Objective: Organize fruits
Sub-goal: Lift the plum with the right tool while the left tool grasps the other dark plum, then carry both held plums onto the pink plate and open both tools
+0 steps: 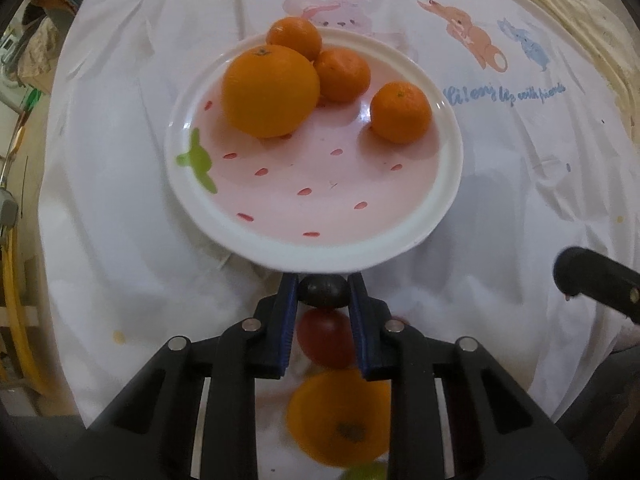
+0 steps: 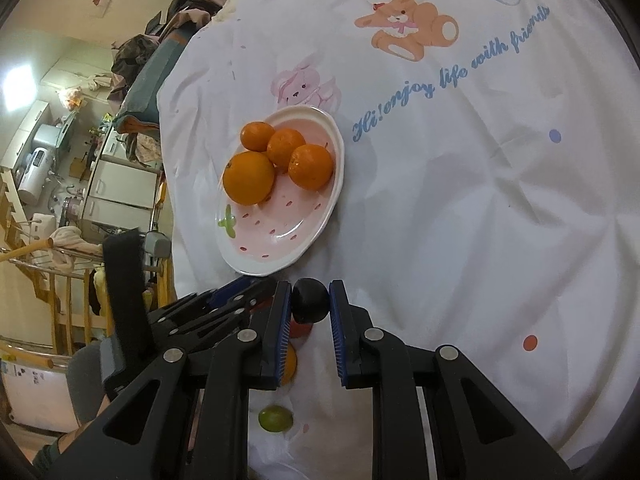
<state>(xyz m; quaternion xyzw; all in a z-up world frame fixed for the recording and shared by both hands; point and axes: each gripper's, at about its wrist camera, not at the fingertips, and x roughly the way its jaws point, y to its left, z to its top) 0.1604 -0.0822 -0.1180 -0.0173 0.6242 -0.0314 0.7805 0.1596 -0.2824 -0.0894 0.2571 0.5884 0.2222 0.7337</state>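
Observation:
A pink strawberry-pattern plate (image 1: 320, 208) (image 2: 280, 236) holds one large orange (image 1: 270, 92) (image 2: 248, 178) and three mandarins (image 1: 401, 113) (image 2: 311, 166). My left gripper (image 1: 323, 292) is shut on a small dark fruit (image 1: 324, 291), just short of the plate's near rim. My right gripper (image 2: 310, 300) is shut on another dark round fruit (image 2: 311, 300) near the same rim. Under the left gripper lie a red fruit (image 1: 326, 342), an orange (image 1: 340, 420) and a green fruit (image 2: 275, 419) on the cloth.
The white cartoon-print cloth (image 2: 460, 200) covers the table. The left gripper's body (image 2: 192, 312) sits just left of my right gripper. The right gripper's black edge (image 1: 596, 280) shows at the right. Cluttered furniture stands beyond the table's left edge (image 2: 80, 184).

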